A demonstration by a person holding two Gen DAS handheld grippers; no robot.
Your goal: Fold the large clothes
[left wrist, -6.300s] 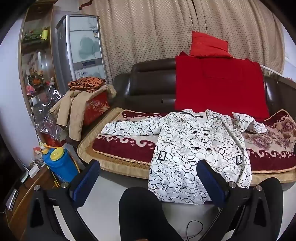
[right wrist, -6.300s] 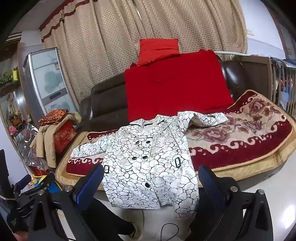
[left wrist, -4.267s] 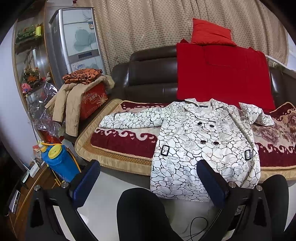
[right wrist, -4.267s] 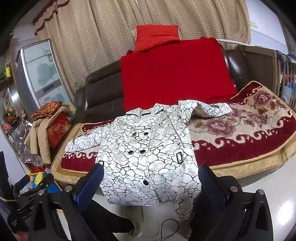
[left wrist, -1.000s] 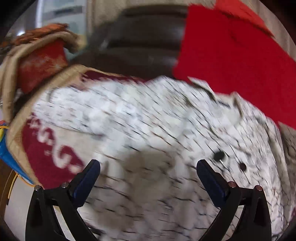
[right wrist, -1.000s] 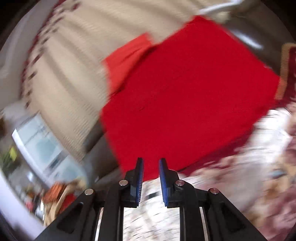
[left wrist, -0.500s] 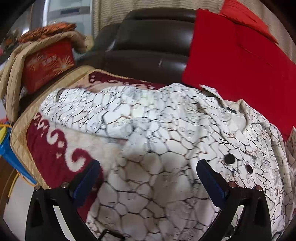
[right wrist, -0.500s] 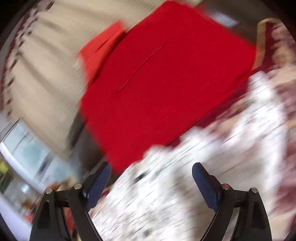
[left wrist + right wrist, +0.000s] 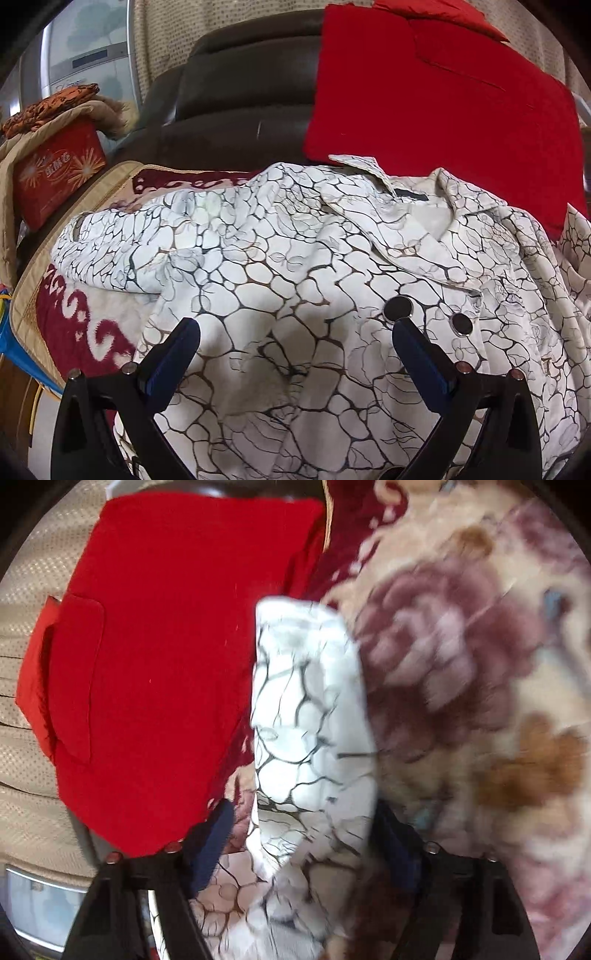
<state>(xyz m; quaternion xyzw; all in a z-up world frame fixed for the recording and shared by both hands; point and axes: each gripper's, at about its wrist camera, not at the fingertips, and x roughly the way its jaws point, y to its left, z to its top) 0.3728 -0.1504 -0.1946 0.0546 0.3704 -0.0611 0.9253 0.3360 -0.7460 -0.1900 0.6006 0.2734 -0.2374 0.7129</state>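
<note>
A white coat [image 9: 295, 280] with a black crackle print and dark buttons lies face up on the sofa's red floral blanket [image 9: 70, 314]. Its left sleeve [image 9: 140, 236] stretches out to the left. My left gripper [image 9: 295, 354] is open and hovers just above the coat's chest, left of the buttons. My right gripper [image 9: 306, 845] is open and rolled sideways, with the coat's right sleeve [image 9: 306, 701] lying between its fingers; the view is blurred.
A red cloth [image 9: 424, 88] drapes over the dark leather sofa back [image 9: 240, 96]. A red box [image 9: 55, 170] under a beige coat and orange cloth stands at the left. The floral blanket [image 9: 480, 664] fills the right of the right wrist view.
Both grippers have come from well back to close over the coat. The right gripper, shut one second ago, has opened, rolled sideways and dropped over the right sleeve.
</note>
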